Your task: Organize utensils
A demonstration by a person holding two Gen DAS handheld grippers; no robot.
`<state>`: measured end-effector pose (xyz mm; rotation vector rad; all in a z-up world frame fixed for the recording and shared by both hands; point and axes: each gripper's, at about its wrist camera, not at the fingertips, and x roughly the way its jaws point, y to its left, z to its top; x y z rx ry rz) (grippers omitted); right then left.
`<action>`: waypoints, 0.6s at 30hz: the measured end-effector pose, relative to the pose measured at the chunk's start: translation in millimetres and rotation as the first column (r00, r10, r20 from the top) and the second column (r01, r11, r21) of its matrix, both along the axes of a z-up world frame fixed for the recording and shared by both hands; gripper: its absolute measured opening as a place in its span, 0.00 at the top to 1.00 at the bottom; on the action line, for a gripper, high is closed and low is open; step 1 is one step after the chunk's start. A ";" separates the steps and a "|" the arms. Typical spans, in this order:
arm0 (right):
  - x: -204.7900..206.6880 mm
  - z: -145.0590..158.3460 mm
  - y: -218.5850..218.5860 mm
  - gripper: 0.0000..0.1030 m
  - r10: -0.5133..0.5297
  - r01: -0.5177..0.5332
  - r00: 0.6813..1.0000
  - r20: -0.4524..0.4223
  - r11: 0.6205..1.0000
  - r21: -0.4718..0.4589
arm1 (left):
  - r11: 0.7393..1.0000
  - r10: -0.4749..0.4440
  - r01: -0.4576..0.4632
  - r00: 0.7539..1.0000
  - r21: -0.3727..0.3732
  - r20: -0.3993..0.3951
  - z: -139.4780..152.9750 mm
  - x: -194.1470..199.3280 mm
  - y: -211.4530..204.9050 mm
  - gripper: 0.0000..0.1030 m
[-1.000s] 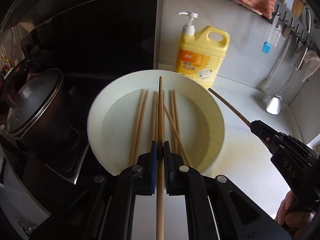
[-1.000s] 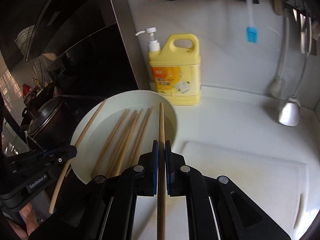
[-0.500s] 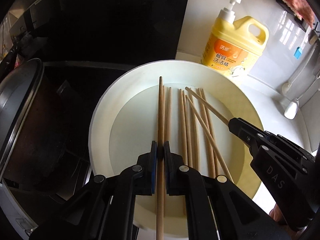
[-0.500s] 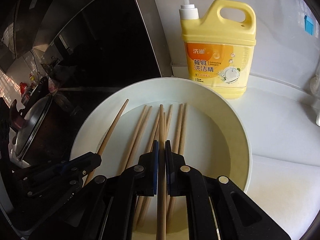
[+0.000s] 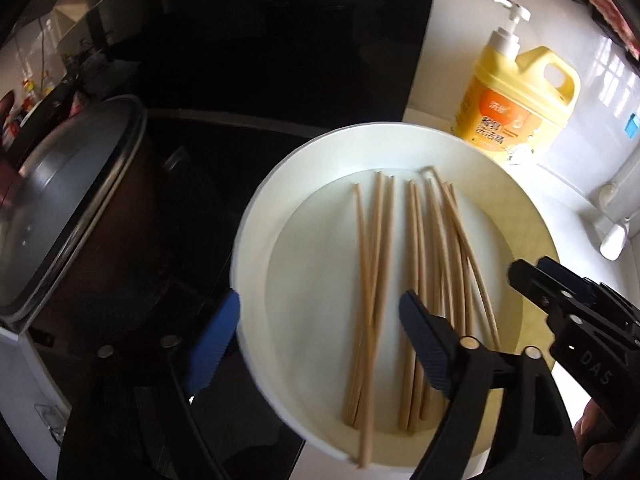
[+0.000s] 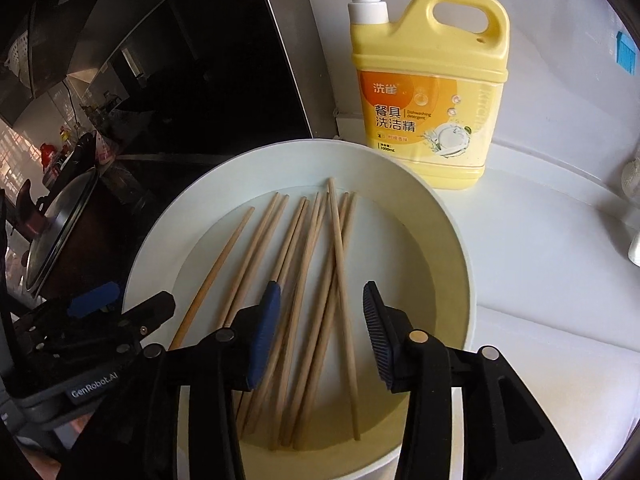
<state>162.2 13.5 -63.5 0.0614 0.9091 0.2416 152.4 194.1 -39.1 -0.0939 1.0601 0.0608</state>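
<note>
A: Both chopsticks clamped half a second ago have been let go; they now lie with the other chopsticks in the white bowl.

B: Grippers?

A: Left gripper is spread wide and empty, one pad outside the bowl's rim. Right gripper is also parted and empty, held over the pile.

B: Meaning for the task?

A: Chopsticks are gathered in one place, though one is crossed over the rest. Collection is judged mostly done; straightening may be left.

B: Surroundings?

A: Yellow detergent bottle is stood just behind the bowl. Lidded pot is seen on the left, on the dark stove. Nothing is seen blocking the bowl; the grippers are close together.
</note>
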 end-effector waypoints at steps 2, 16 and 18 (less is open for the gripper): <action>-4.2 0.8 -6.6 0.56 -0.005 0.005 1.000 -0.004 1.000 0.013 | 1.000 0.021 -0.021 1.000 -0.008 -0.016 -0.1 -2.9 3.6 0.18; -29.7 15.2 -20.2 0.50 0.034 -0.034 0.999 0.013 0.999 0.019 | 0.999 0.045 -0.045 0.998 0.010 -0.033 10.7 -22.6 -6.4 0.15; -32.1 17.0 -19.3 0.49 0.040 -0.041 0.999 0.015 0.999 0.018 | 0.999 0.047 -0.047 0.999 0.011 -0.028 13.4 -24.1 -8.2 0.15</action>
